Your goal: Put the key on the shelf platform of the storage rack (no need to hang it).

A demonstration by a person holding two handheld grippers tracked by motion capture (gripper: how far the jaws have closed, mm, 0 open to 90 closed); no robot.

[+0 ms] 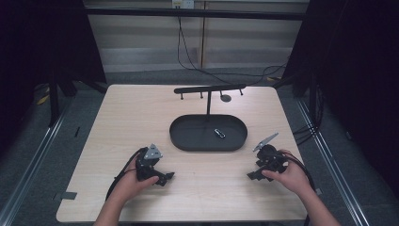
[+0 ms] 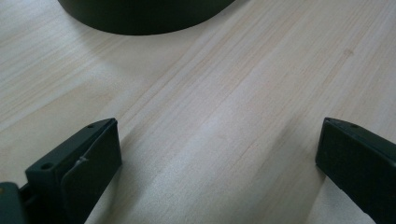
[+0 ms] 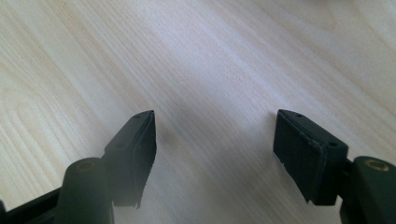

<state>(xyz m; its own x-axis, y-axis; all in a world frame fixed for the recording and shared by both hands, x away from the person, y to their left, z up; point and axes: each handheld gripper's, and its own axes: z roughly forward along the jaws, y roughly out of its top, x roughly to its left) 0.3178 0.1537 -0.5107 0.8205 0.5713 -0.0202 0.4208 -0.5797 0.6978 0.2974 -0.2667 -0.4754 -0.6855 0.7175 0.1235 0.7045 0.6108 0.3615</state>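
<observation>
At the near edge of the pale wooden surface (image 1: 141,122), a person's two forearms come in, each hand gripping a black tool. Left hand (image 1: 126,184) holds the left tool (image 1: 165,178) with its grey three-cornered plate on top and a dark cable looping back toward the wrist; it rests low on the wood, pointing toward the middle. From the left gripper view, the left tool (image 2: 219,154) has its jaws spread wide, with bare wood grain between them and nothing held. Right hand (image 1: 291,177) holds the right tool (image 1: 252,175), its grey plate tilted up; it also sits low on the wood and points inward. From the right gripper view, the right tool (image 3: 215,144) is likewise wide apart and empty, over bare wood.

Beyond both tools, near the middle of the surface, lies a black oval tray (image 1: 188,141); its dark curved wall (image 2: 140,18) shows at the top of the left gripper view. Inside the tray, right of centre, lies a small dark object (image 1: 219,133), too small to identify. A thin post rises from the tray's far side to a black crossbar (image 1: 209,88) with short pegs. Farther off, cables (image 1: 188,56) hang against a light wall.
</observation>
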